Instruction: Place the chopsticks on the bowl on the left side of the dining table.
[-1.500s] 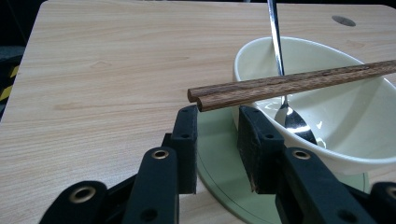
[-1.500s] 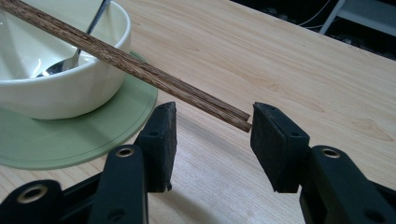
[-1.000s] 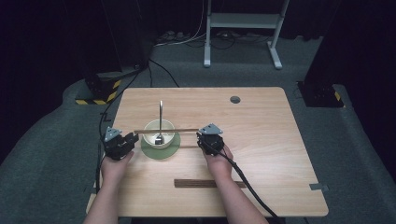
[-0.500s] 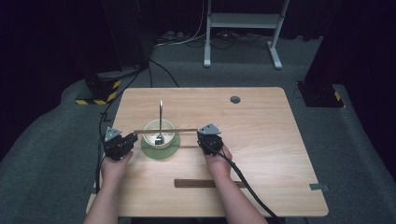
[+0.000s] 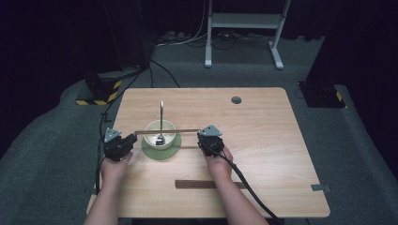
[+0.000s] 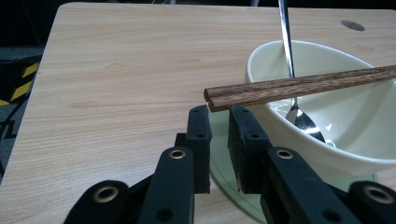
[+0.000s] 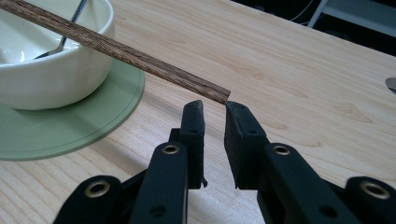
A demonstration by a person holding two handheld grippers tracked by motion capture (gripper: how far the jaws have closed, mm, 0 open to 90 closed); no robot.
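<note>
Chopsticks [image 5: 166, 131] laid across bowl [image 5: 171, 140] on tabletop [image 5: 263, 154]; light, stiff, smooth, apt to roll; best pinched at both ends; left gripper [image 5: 133, 139] just narrowing, nothing clamped; right gripper [image 5: 202, 136] closed, empty.

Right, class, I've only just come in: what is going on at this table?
A person holds a two-jaw gripper in each hand at a wooden table. A pair of brown chopsticks lies across the rim of a cream bowl, which stands on a green plate and holds a metal spoon. The left gripper sits at one end of the chopsticks and the right gripper at the other, each with narrowly parted jaws just below the tips. The left jaws have just been closing, nothing between them.
</note>
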